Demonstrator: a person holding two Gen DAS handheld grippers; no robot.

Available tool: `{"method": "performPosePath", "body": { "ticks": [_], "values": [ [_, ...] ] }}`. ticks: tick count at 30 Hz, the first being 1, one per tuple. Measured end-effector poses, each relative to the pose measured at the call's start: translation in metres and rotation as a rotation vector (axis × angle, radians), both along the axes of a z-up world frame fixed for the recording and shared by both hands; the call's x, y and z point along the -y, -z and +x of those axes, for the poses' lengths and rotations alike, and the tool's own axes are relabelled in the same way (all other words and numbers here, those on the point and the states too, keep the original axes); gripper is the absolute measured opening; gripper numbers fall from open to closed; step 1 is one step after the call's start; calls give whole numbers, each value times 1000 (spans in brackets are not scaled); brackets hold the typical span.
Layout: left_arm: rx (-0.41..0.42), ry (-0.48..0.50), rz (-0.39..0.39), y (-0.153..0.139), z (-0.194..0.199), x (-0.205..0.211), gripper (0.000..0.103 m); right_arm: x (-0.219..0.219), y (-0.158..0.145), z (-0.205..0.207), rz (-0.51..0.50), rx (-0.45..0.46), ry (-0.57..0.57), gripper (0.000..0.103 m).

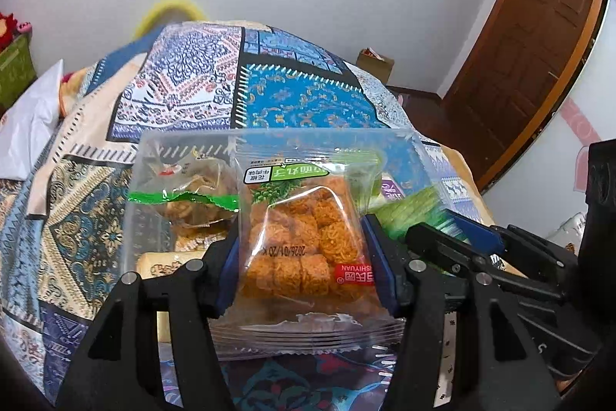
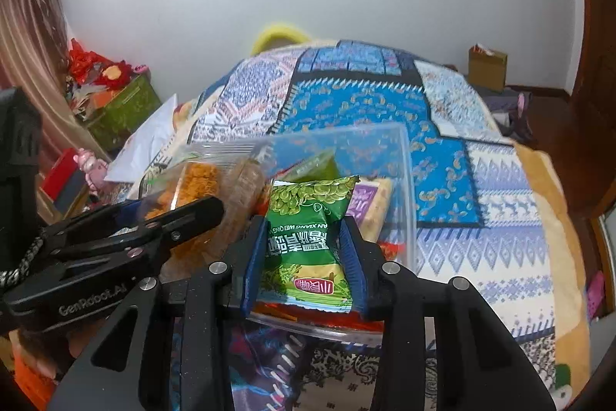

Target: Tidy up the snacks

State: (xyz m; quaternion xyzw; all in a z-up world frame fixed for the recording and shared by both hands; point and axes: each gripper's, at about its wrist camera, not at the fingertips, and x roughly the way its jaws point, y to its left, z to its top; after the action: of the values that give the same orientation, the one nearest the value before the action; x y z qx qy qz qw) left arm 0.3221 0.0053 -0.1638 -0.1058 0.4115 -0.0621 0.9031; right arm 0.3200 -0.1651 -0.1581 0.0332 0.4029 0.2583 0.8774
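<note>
Noodle-snack packet (image 1: 304, 237) sat clamped in the left gripper (image 1: 304, 257) above the clear container (image 1: 133, 218) on the bed (image 1: 300, 95). Only the right wrist view showed the right gripper (image 2: 304, 257) closed on a green pea packet (image 2: 308, 241) over that container's near edge.

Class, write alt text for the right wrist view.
The right gripper clamps a green snack packet above a clear plastic box of snacks on a patterned bedspread. The left gripper holds an orange snack bag beside it.
</note>
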Motion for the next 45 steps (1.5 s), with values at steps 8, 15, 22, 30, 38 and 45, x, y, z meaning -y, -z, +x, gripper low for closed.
{"method": "performPosePath", "body": {
  "ticks": [8, 15, 22, 30, 38, 45],
  "values": [
    [14, -22, -4, -12, -9, -4, 61, 5, -6, -4, -4, -4, 10, 44],
    [122, -18, -6, -61, -50, -6, 61, 12, -46, -31, -4, 97, 12, 44],
    [312, -40, 49, -123, -119, -8, 61, 25, -101, -79, 42, 232, 21, 44],
    [475, -72, 83, -170, -195, -12, 89, 32, -144, -143, 59, 413, 26, 79],
    [531, -88, 101, -176, -232, -15, 101, 34, -151, -169, 96, 471, 51, 103],
    [524, -83, 113, -172, -243, -12, 101, 38, -143, -178, 80, 469, 66, 103]
  ]
}}
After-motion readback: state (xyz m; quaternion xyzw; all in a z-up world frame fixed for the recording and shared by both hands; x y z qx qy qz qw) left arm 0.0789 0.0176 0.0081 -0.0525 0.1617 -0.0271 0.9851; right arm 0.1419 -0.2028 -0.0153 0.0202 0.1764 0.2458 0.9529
